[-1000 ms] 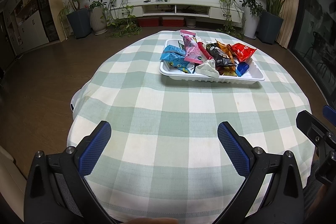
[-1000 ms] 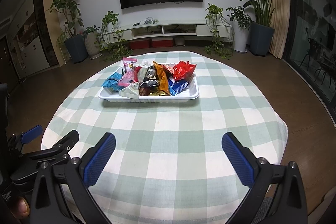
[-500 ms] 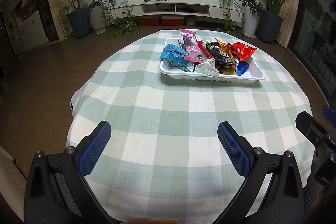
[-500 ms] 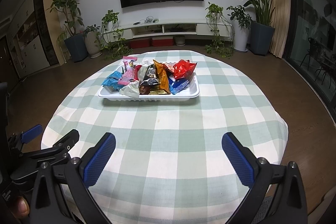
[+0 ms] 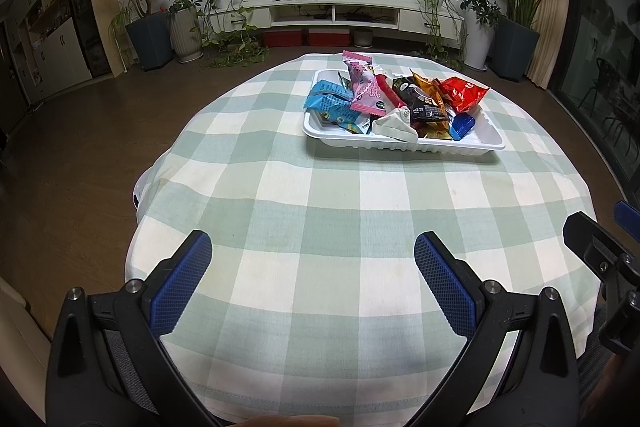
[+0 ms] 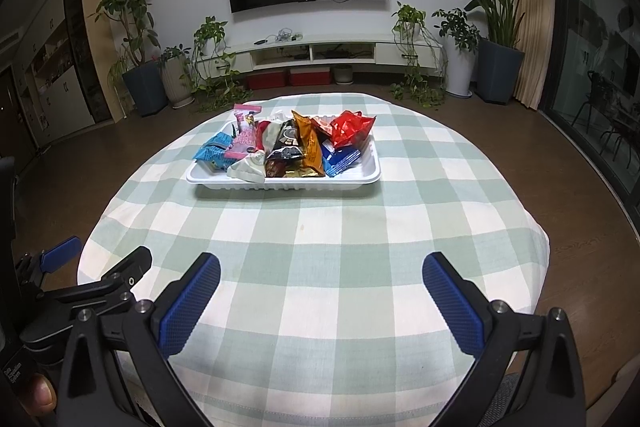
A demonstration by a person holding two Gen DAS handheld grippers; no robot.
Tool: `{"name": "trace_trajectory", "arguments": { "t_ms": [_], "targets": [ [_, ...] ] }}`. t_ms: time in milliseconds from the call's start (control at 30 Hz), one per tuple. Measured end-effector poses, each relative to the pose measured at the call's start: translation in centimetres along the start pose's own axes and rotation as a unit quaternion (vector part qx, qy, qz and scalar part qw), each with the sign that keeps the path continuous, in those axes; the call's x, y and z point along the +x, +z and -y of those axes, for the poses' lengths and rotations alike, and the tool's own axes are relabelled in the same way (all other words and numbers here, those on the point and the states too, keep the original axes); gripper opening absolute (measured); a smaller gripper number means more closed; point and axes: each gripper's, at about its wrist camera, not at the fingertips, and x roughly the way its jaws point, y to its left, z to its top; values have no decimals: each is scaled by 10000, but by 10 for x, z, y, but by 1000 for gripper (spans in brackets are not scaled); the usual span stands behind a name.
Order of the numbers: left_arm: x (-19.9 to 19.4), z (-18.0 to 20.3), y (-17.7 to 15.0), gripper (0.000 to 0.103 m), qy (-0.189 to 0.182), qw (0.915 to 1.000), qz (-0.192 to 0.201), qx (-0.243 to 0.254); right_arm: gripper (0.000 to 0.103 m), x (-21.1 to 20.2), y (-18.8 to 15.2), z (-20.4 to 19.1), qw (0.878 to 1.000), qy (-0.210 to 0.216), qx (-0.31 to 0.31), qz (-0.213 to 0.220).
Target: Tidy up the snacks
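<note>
A white tray (image 5: 480, 142) holds a pile of snack packets: pink (image 5: 365, 87), light blue (image 5: 328, 101), white (image 5: 394, 125), dark brown (image 5: 424, 105), red (image 5: 464, 93), blue (image 5: 462, 125). It sits on the far half of the round checked table. In the right wrist view the tray (image 6: 360, 175) lies straight ahead with the same packets, red (image 6: 350, 127) at its right. My left gripper (image 5: 312, 267) is open and empty over the near table edge. My right gripper (image 6: 320, 287) is open and empty, beside the left one.
The green and white checked cloth (image 5: 320, 219) covers the table between grippers and tray. Brown floor surrounds the table. Potted plants (image 6: 140, 67), a low TV cabinet (image 6: 320, 55) and a wall TV stand far behind.
Both grippers have drifted slightly; the tray sits a little lower and nearer in the right wrist view. Both stay open and empty.
</note>
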Motion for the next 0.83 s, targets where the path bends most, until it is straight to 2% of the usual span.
{"name": "trace_trajectory", "arguments": {
  "t_ms": [567,833],
  "targets": [
    [7,-3,-2,103,-107,9998,-138,-19,103,-3,1,-1,10000,-3,-15,-48],
    [6,-8,2,103,53,10000,-20,-30,103,-13,-9,2,10000,-15,-2,-88]
  ]
}}
